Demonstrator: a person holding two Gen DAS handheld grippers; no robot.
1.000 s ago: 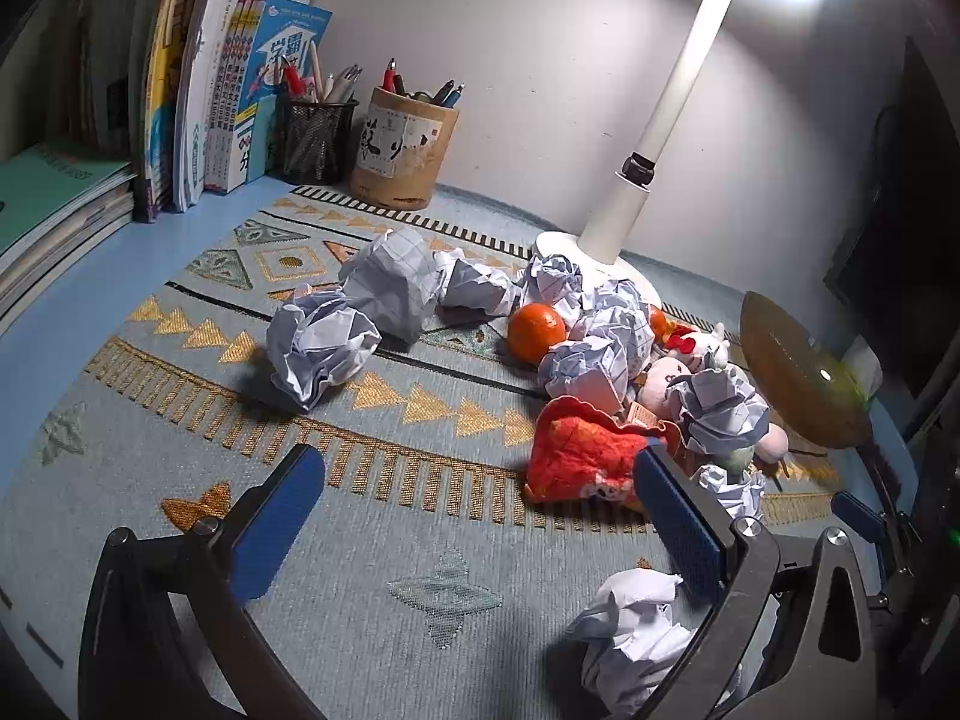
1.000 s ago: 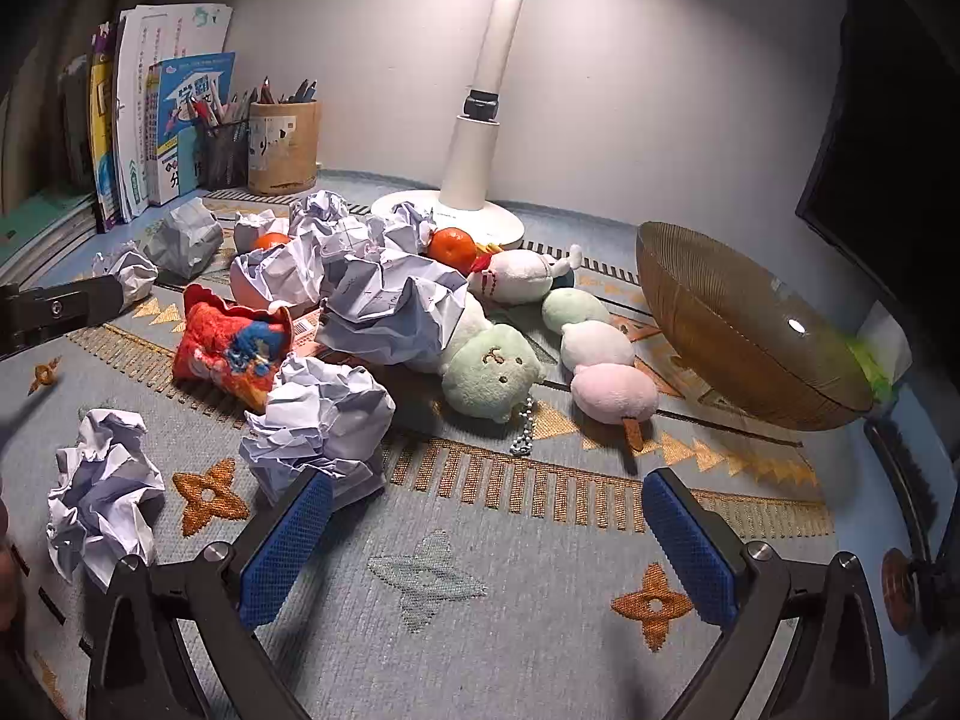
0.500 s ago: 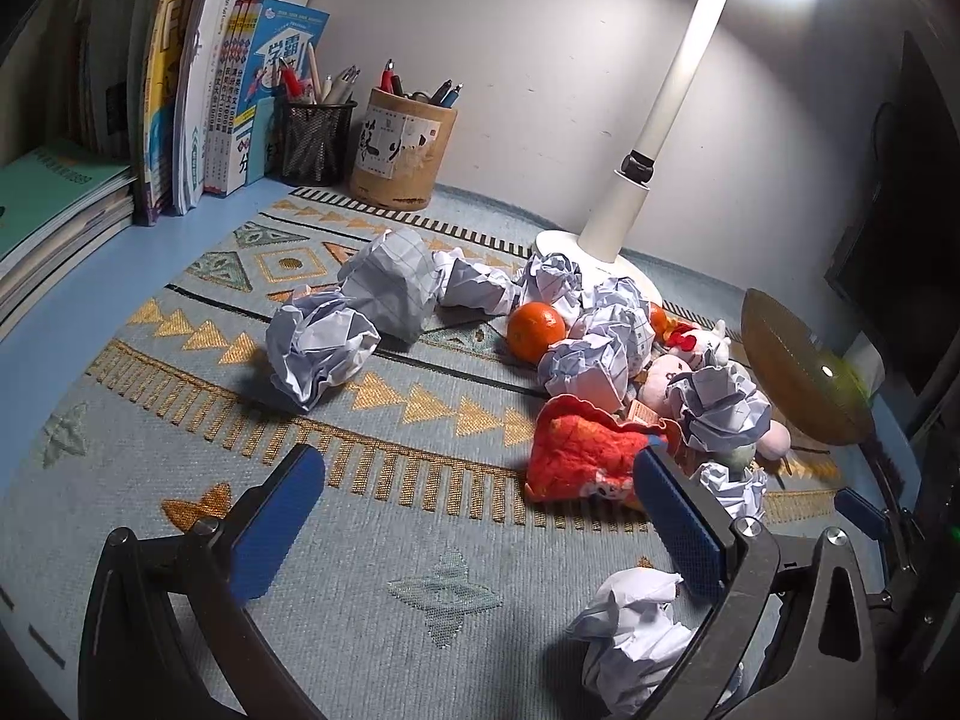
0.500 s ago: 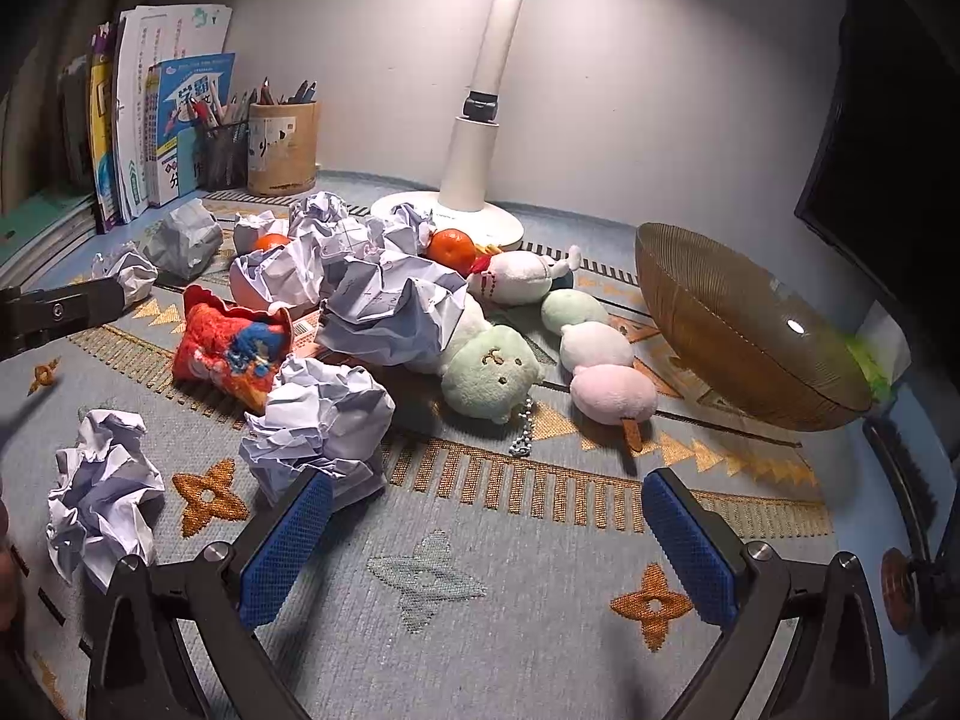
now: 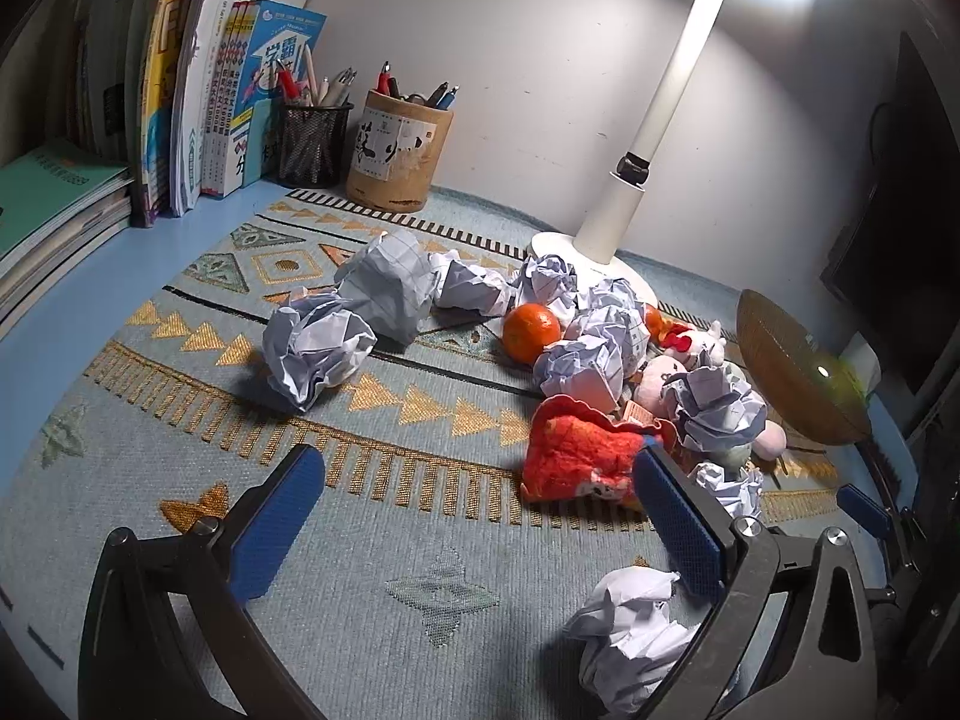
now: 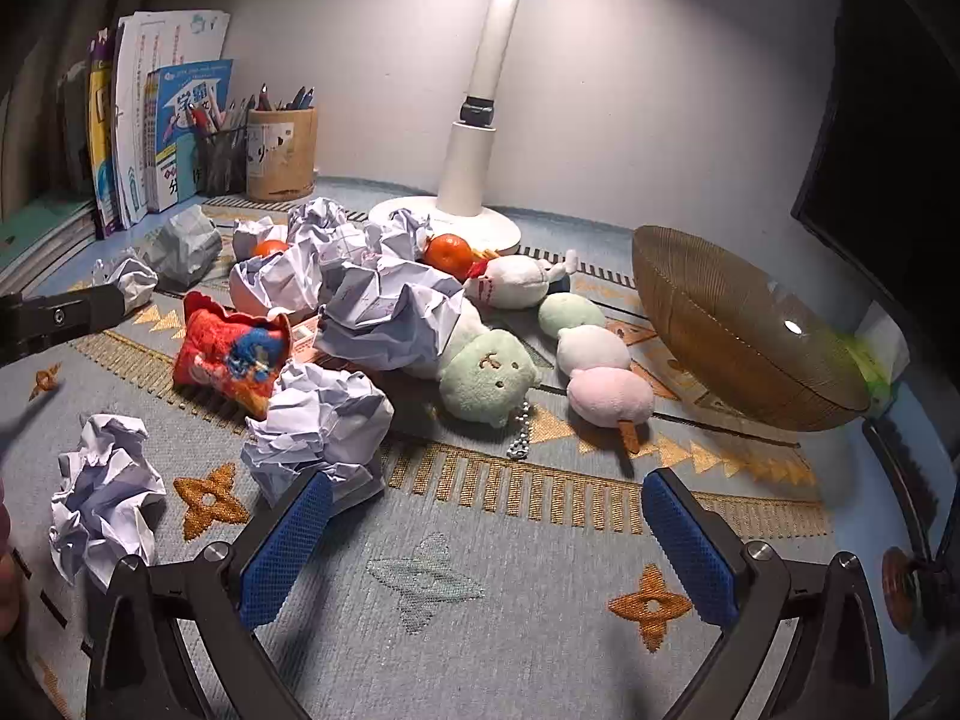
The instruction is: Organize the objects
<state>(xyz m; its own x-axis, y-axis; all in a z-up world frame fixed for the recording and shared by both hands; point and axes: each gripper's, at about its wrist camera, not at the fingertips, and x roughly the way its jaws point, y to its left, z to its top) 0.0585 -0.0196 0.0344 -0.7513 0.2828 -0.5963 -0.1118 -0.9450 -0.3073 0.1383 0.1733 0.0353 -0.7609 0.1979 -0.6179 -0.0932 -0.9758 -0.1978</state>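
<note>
On the patterned mat [image 6: 540, 630] we see the clutter heaped mid-desk: crumpled paper balls, the nearest one [image 6: 318, 426] just beyond our right gripper [image 6: 486, 504], another [image 6: 102, 498] apart at the left. Red plush pouch [image 6: 231, 348] lies touching that pile, a big paper wad [image 6: 390, 318] resting on the green plush [image 6: 489, 375]. Beside it — a dango plush skewer [image 6: 591, 360] in green, white and pink, and a white plush [image 6: 516, 282] behind. Two oranges, one [image 6: 447, 252] near the lamp base [image 6: 444, 219], one [image 6: 270, 248] half hidden by paper. Ribbed brown bowl [image 6: 738, 330] sits tilted at the right edge, well apart from the pile.

Right gripper hovers low over bare mat, jaws spread wide, nothing between the blue pads [image 6: 288, 546]. Left gripper [image 5: 474, 498] also low and level, jaws wide, empty — its right pad overlaps the red pouch [image 5: 582, 456] in view; contact we cannot tell. A paper ball [image 5: 636, 630] lies under its right finger. Pen cups [image 5: 399, 150] and books [image 5: 204, 78] stand against the wall.
</note>
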